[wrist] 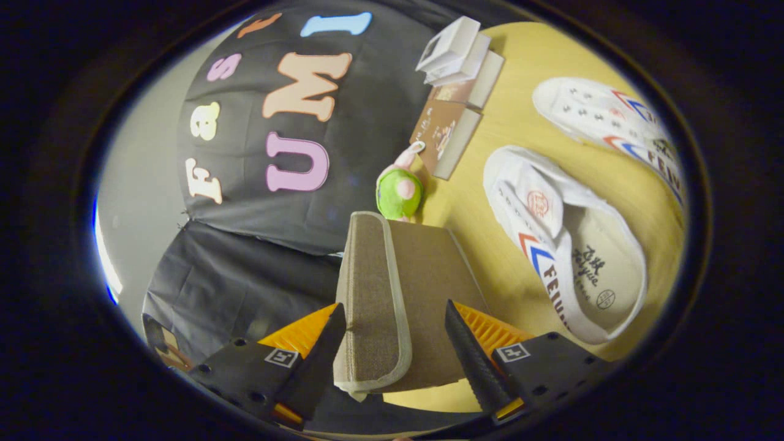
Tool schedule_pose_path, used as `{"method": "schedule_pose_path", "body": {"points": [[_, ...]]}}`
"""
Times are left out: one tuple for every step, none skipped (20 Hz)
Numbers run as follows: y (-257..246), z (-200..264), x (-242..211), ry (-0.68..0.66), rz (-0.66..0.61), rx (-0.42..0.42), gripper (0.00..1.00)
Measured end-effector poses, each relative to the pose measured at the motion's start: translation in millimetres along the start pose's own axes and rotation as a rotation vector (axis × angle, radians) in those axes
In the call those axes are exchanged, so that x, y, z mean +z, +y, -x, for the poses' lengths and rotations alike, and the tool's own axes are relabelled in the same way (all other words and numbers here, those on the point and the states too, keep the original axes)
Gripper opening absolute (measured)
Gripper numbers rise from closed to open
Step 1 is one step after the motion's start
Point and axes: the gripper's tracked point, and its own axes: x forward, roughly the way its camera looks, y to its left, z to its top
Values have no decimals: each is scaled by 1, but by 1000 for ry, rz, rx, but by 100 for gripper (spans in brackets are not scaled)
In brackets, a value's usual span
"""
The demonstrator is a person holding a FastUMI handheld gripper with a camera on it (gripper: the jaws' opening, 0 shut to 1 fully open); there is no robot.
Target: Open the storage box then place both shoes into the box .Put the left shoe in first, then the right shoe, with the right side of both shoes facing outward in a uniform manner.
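The brown fabric storage box lid [373,288], edged with pale trim, stands raised between my fingers. My gripper [395,306] is shut on it: one finger presses the lid's trimmed lip, the other lies on its flat brown panel. The box body under the lid is hidden. On the yellow table [520,116] beside the lid lie two white canvas shoes with red and blue chevrons. The nearer shoe [569,245] shows its open inside and insole. The farther shoe [612,116] lies beyond it, lace side showing. Both shoes are apart from the fingers.
Just beyond the lid sits a green and pink plush toy [399,190]. Brown books [447,138] and a small white box [453,52] stand behind it against the black cloth wall [257,257].
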Motion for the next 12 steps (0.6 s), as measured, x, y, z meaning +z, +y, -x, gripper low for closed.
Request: {"method": "schedule_pose_path", "body": {"points": [[0,-2,0,10,-40,10,100],[0,-4,0,19,-77,15,100],[0,-5,-3,31,-112,22,100],[3,-6,-7,47,-143,37,100],[8,-6,-9,65,-170,58,100],[14,-6,-12,82,-186,74,100],[14,-5,-9,75,-188,72,100],[17,-6,-10,81,-201,88,100],[23,-2,-7,89,-229,109,100],[29,0,-6,93,-249,128,100],[31,1,-5,99,-254,134,100],[31,3,-5,101,-241,130,100]]}}
